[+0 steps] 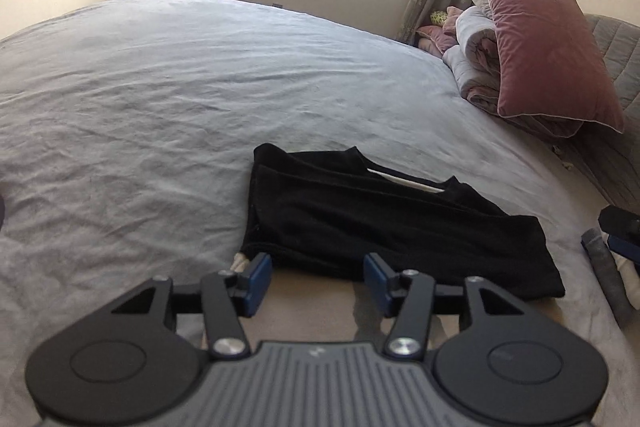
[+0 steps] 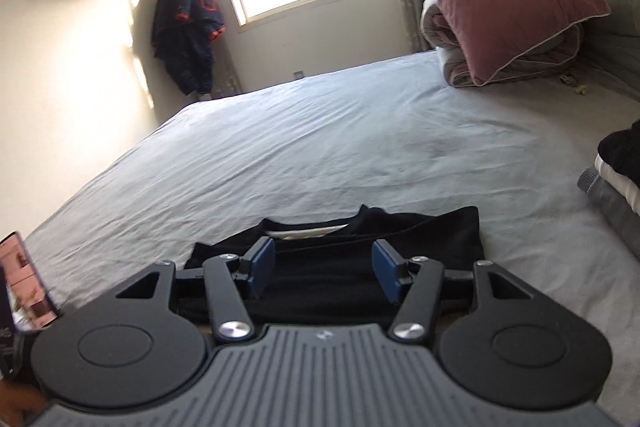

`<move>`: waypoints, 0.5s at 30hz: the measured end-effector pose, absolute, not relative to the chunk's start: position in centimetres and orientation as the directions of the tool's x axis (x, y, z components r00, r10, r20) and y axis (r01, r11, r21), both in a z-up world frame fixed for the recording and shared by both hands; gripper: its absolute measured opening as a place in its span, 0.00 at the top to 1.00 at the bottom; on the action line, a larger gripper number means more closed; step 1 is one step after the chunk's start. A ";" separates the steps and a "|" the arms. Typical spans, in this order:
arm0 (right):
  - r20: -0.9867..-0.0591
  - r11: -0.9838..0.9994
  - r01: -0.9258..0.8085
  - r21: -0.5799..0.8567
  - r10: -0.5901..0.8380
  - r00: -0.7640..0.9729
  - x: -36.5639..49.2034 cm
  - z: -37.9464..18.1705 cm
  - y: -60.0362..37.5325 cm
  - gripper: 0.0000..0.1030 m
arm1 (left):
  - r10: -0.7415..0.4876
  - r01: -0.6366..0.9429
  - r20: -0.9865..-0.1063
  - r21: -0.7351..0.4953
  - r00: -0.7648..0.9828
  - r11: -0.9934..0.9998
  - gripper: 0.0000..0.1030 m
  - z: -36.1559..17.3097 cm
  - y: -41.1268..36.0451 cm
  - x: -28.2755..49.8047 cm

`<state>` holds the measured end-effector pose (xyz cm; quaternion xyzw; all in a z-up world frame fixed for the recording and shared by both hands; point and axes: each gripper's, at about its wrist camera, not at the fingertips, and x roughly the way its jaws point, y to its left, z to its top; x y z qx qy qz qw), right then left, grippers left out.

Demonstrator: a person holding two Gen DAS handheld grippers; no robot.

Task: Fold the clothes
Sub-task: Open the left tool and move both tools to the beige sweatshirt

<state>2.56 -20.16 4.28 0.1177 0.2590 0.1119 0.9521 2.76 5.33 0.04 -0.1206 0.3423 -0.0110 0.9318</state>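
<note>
Black knit, soft and limp: the folded shirt [image 1: 384,223] lies on the bed sheet [image 1: 160,87] just ahead of my left gripper [image 1: 318,281], under my right gripper [image 2: 324,273]. Both stand about half open, nothing held. It should drape, so I'd pinch a folded edge. Beyond, pink pillow [image 1: 548,47]. No readable labels.

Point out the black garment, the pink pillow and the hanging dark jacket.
black garment [image 1: 380,227], left wrist view, middle of folded body.
pink pillow [image 1: 548,47], left wrist view, centre face.
hanging dark jacket [image 2: 186,35], right wrist view, its front.
</note>
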 end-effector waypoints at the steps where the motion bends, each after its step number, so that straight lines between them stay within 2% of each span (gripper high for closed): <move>1: -0.478 0.949 -0.157 0.274 0.276 0.834 2.0 4.4 -20.1 0.42 | -0.104 -0.056 -0.640 -0.224 0.761 0.973 0.44 0.2 5.4 2.3; 8: -0.567 0.968 -0.178 0.177 0.248 0.786 -2.2 3.2 -20.7 0.38 | -0.136 0.007 -0.661 -0.195 0.738 0.981 0.33 0.1 6.9 -1.0; 15: -0.634 0.980 -0.150 0.128 0.197 0.748 -5.9 -0.7 -23.9 0.38 | -0.200 -0.019 -0.728 -0.281 0.656 0.959 0.33 -2.9 10.9 -3.3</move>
